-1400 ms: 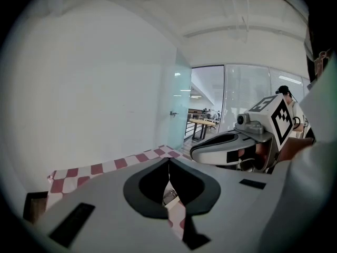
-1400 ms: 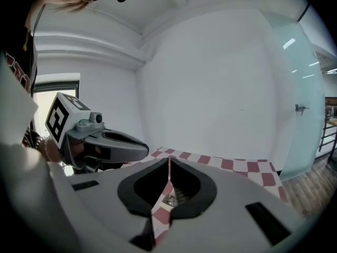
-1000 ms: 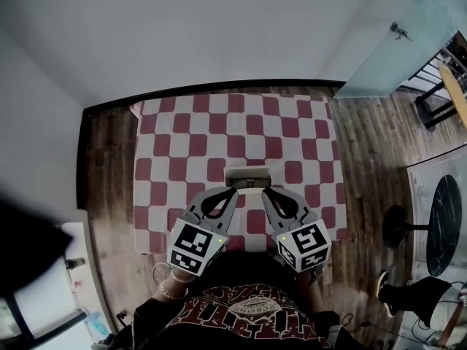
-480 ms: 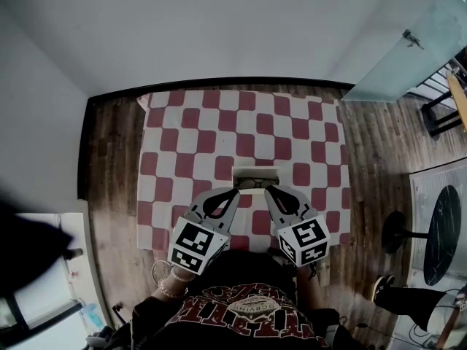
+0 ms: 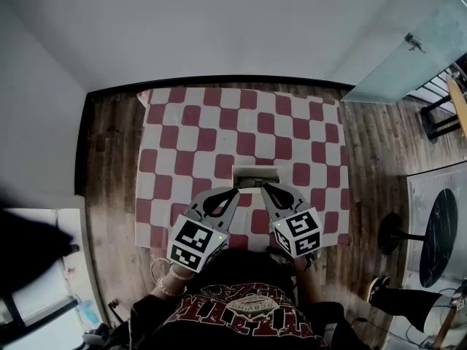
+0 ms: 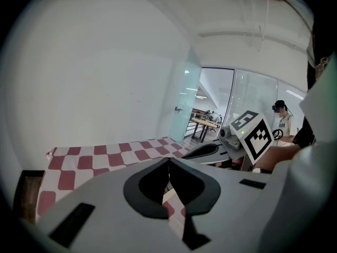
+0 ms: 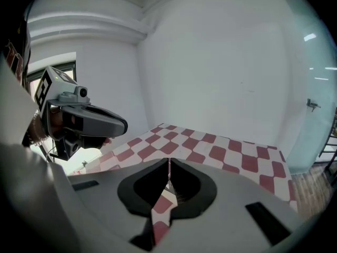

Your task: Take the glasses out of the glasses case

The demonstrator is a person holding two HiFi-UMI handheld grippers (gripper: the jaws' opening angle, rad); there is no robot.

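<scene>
A pale glasses case (image 5: 255,174) lies on the red-and-white checked tablecloth (image 5: 197,133), near the table's front edge; whether glasses are inside cannot be made out. Just short of the case, at its front left corner, my left gripper (image 5: 233,192) is shut and holds nothing. My right gripper (image 5: 264,187) is also shut and empty, with its tip at the case's front right corner. In the left gripper view the jaws (image 6: 168,160) meet with nothing between them and the right gripper's marker cube (image 6: 253,135) shows beside them. The right gripper view shows its jaws (image 7: 168,160) closed too.
The table stands against a white wall on a wooden floor (image 5: 109,152). A glass door (image 5: 416,57) is at the upper right, a round black table (image 5: 441,228) at the right. Another person (image 6: 283,121) stands far off in the left gripper view.
The right gripper has shifted slightly left, towards the left gripper. Both stay shut near the case's front, and the case has not moved.
</scene>
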